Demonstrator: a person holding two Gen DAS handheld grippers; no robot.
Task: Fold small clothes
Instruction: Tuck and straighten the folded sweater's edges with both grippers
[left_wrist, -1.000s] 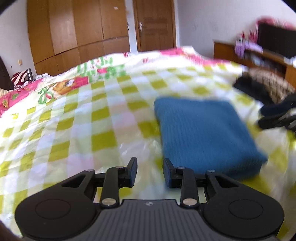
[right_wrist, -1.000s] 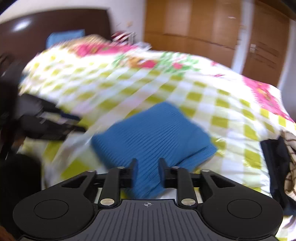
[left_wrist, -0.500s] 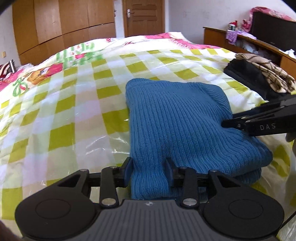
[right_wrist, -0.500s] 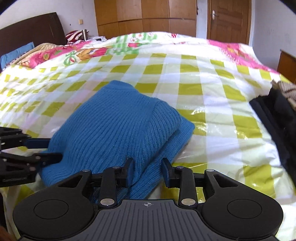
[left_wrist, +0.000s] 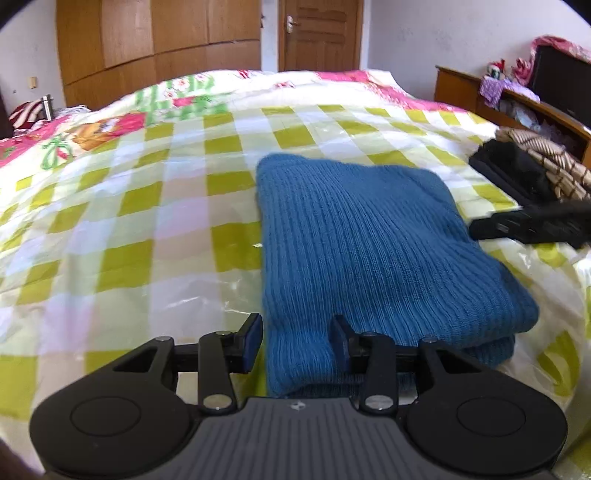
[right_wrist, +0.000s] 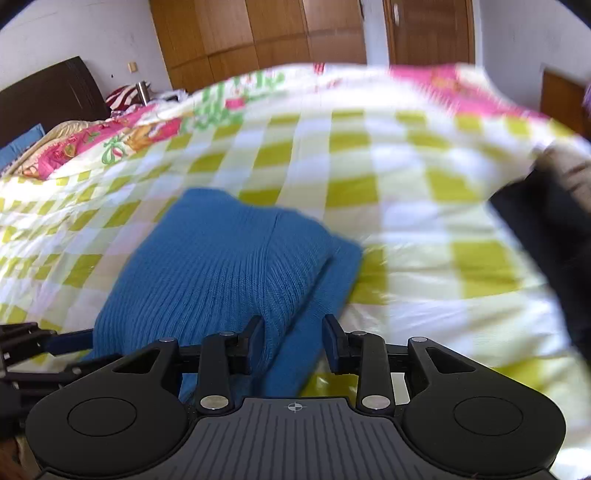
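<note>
Folded blue sweater (left_wrist: 369, 251) on the checked bed cover (left_wrist: 147, 206). Left tongs (left_wrist: 295, 338), at the sweater's 6 o'clock edge, are opening; a knit fold lies between them, left pad clear. Right tongs (right_wrist: 293, 341), partly open, straddle its 5 o'clock corner; grip uncertain. Wardrobe (left_wrist: 155, 44) at 12 o'clock.

Bright daylight fills both fisheye views, with glare patches on the glossy checked bedcover (left_wrist: 229, 284) at centre left, dark vignetted corners and bowed edges, while the right wrist view is motion-blurred across its upper right and the left stays mostly sharp.
</note>
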